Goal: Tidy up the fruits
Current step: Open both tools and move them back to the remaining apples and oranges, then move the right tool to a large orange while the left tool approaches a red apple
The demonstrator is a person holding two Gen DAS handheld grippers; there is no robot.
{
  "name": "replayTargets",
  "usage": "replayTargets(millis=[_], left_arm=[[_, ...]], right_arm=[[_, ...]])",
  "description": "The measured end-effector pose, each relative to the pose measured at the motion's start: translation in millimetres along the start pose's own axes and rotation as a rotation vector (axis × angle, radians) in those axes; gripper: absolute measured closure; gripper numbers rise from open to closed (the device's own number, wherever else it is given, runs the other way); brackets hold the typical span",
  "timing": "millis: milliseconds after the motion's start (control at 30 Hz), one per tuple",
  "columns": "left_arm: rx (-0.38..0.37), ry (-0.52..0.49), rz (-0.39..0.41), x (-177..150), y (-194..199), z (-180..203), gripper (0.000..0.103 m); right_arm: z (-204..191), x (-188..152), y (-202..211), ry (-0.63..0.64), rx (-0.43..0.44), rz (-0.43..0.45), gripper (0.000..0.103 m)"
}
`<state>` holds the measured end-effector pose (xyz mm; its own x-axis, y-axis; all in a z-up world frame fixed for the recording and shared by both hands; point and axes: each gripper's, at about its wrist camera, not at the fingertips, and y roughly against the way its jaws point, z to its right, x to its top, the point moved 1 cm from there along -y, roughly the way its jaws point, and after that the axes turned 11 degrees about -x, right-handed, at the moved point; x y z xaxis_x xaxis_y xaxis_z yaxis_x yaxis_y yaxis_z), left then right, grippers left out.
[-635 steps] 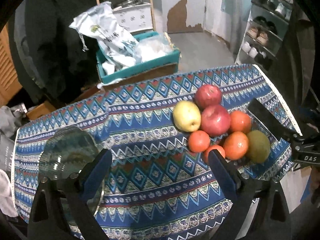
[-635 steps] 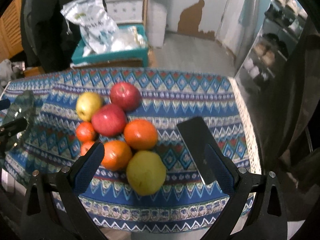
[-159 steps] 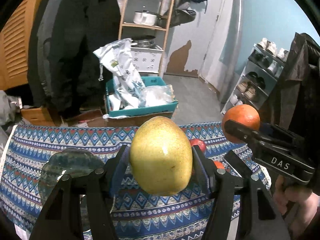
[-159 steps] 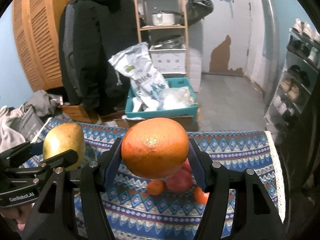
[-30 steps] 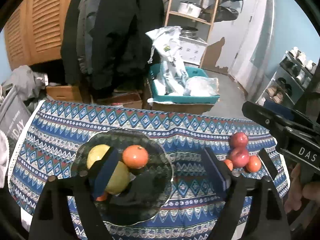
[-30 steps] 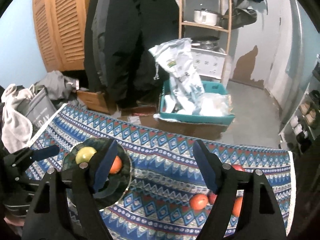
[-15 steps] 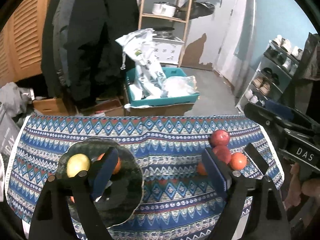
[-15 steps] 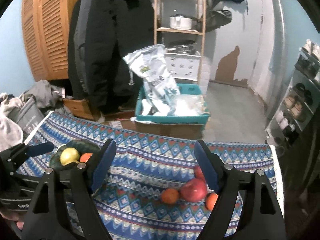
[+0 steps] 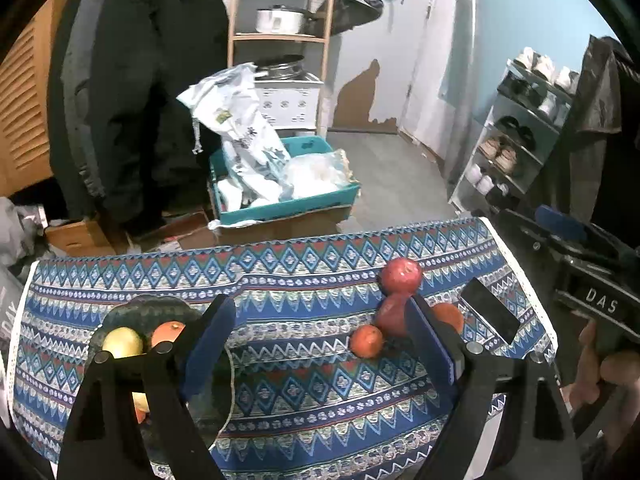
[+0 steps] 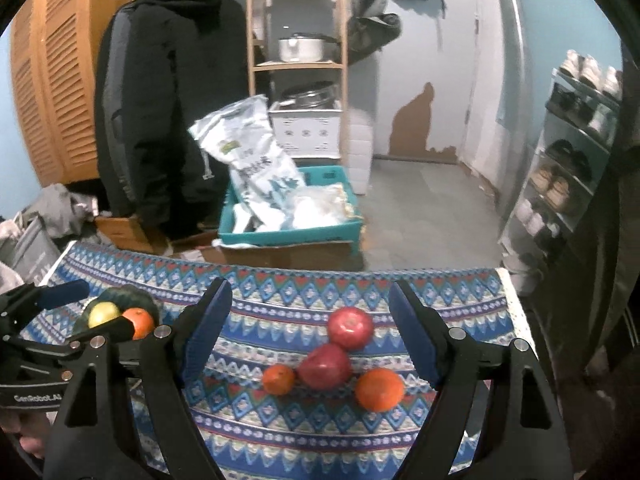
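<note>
On the patterned tablecloth (image 9: 300, 272) lie two red apples (image 10: 351, 327) (image 10: 325, 366), a small orange (image 10: 279, 379) and a bigger orange (image 10: 379, 389), bunched at the right. At the left, a dark glass bowl (image 9: 160, 304) holds a yellow fruit (image 9: 122, 342) and an orange (image 9: 168, 330). My left gripper (image 9: 320, 340) hangs open above the cloth between the bowl and the cluster, with nothing in it. My right gripper (image 10: 310, 332) is open and empty too, above and in front of the apples, which show between its fingers.
A black phone (image 9: 490, 316) lies flat near the table's right edge. Beyond the far edge, on the floor, are a teal crate with bags (image 10: 292, 216), a hanging dark coat (image 10: 160, 100) and a shoe rack (image 9: 520, 140). A hand (image 9: 608, 368) grips the right tool.
Both grippers have swung right, away from the bowl toward the loose fruit. The bowl has slid left in both views and the apples sit nearer the centre. Neither gripper has taken hold of anything.
</note>
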<state>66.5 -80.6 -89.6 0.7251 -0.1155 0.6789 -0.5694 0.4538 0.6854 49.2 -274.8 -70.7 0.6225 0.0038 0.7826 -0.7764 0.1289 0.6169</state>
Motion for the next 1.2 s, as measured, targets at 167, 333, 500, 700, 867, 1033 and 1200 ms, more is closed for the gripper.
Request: replayTargets(millis=[167, 333, 500, 700, 867, 1033, 1200], left_arm=[[-0.015, -0.023, -0.019, 1.0, -11.2, 13.9, 0.016], [-0.025, -0.042, -0.042, 2.0, -24.5, 25.2, 0.016], [-0.032, -0.054, -0.064, 1.8, -38.4, 32.8, 0.016], [-0.04, -0.06, -0.11, -1.7, -62.5, 37.4, 0.016], [-0.039, -0.059, -0.157, -8.0, -87.4, 36.4, 0.016], [-0.032, -0.062, -0.201, -16.8, -112.9, 36.1, 0.016], [-0.03, -0.067, -0.232, -23.9, -132.7, 35.5, 0.016]], right_arm=[[24.4, -5.3, -4.7, -0.032, -0.027, -0.017, 0.022], [46.2, -12.0, -9.0, -0.061, -0.054, -0.032, 0.022], [57.5, -19.0, -16.7, -0.069, -0.067, -0.055, 0.022], [65.0, -28.7, -31.8, -0.068, -0.078, -0.095, 0.022], [71.2, -41.3, -54.0, -0.071, -0.081, -0.155, 0.022], [74.9, -58.4, -84.1, -0.068, -0.086, -0.237, 0.022], [75.2, -79.5, -114.6, -0.068, -0.07, -0.329, 0.022]])
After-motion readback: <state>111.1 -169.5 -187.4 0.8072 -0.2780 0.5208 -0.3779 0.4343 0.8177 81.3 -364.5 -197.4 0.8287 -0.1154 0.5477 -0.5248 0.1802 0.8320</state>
